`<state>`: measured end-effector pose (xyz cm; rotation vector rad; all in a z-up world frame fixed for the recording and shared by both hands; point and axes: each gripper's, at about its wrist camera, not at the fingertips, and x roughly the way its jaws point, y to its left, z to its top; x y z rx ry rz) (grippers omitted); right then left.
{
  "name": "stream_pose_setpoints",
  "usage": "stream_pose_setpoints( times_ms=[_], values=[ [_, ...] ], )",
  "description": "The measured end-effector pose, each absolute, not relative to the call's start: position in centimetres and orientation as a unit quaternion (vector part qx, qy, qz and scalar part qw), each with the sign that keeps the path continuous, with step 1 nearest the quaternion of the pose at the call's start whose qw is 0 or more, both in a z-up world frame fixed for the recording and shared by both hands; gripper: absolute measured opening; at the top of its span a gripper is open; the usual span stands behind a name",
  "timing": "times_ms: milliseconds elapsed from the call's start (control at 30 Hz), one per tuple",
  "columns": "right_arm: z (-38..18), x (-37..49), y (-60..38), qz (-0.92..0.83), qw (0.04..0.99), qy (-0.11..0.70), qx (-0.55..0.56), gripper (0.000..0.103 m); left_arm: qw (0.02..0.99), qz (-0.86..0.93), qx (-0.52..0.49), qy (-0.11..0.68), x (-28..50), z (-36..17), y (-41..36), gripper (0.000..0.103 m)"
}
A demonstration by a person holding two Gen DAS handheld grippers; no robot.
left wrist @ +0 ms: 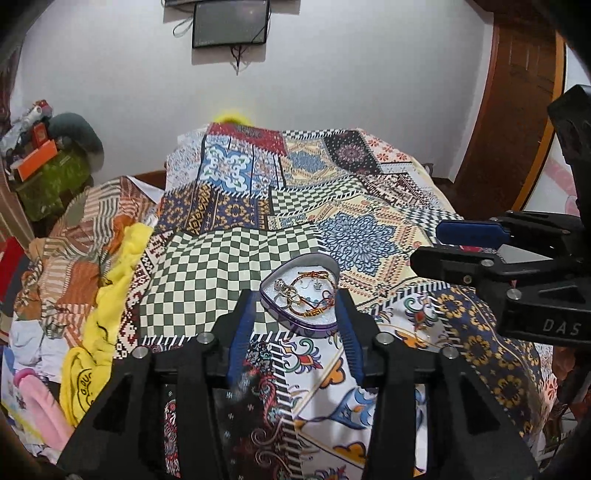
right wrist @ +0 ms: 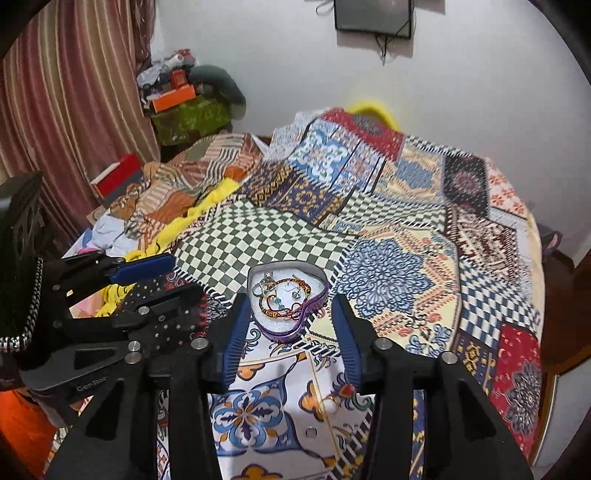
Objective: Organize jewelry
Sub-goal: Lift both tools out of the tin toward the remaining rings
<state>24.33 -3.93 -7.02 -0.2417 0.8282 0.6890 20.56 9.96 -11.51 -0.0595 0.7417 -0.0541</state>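
A purple heart-shaped tin (left wrist: 325,264) (right wrist: 317,288) lies open on the patterned bedspread. It holds a red-orange cord bracelet (left wrist: 310,308) (right wrist: 275,314), rings (left wrist: 282,286) (right wrist: 266,277) and small earrings (right wrist: 295,294). My left gripper (left wrist: 297,314) is open and empty, its blue pads either side of the tin's near end. My right gripper (right wrist: 290,317) is open and empty just in front of the tin. Each gripper shows in the other's view, the right one (left wrist: 439,245) and the left one (right wrist: 173,277). A small ring (right wrist: 311,430) lies on the bedspread below the right gripper.
The patchwork bedspread (left wrist: 369,236) covers the bed. Yellow cloth (left wrist: 110,288) and crumpled striped fabric (left wrist: 85,236) lie at its left. Boxes and clutter (right wrist: 177,96) stand by the curtain (right wrist: 74,110). A dark screen (left wrist: 231,22) hangs on the wall.
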Motion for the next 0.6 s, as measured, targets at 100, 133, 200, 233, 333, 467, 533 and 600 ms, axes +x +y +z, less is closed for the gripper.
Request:
stream_pose_setpoints(
  times_ms=[100, 133, 200, 233, 333, 467, 533, 600],
  values=[
    [-6.5, 23.3, -4.7, 0.325, 0.858, 0.38, -0.115, 0.042, 0.934, -0.03, -0.029, 0.356, 19.3, -10.8, 9.4, 0.045],
    [-6.3, 23.1, -4.8, 0.323, 0.86, 0.377, -0.115, 0.042, 0.934, -0.032, -0.03, 0.354, 19.0, -10.7, 9.2, 0.045],
    [-6.1, 22.5, -5.4, 0.32, 0.865, 0.368, -0.118, 0.042, 0.935, -0.034, -0.032, 0.351, 18.4, -10.4, 8.7, 0.046],
    [-6.0, 22.1, -5.7, 0.318, 0.868, 0.363, -0.119, 0.042, 0.935, -0.036, -0.034, 0.35, 18.3, -10.5, 8.6, 0.046],
    [-6.0, 21.4, -6.8, 0.313, 0.872, 0.358, -0.119, 0.042, 0.935, -0.042, -0.035, 0.35, 17.7, -10.6, 7.8, 0.047],
    [-6.7, 21.4, -8.3, 0.3, 0.874, 0.363, -0.118, 0.042, 0.93, -0.052, -0.037, 0.362, 17.5, -11.7, 6.7, 0.048],
    [-7.3, 21.4, -9.0, 0.296, 0.873, 0.37, -0.116, 0.042, 0.926, -0.057, -0.04, 0.371, 17.7, -12.4, 6.3, 0.048],
    [-8.3, 21.5, -9.7, 0.29, 0.87, 0.381, -0.114, 0.042, 0.921, -0.062, -0.046, 0.383, 17.8, -13.5, 5.9, 0.048]
  ],
)
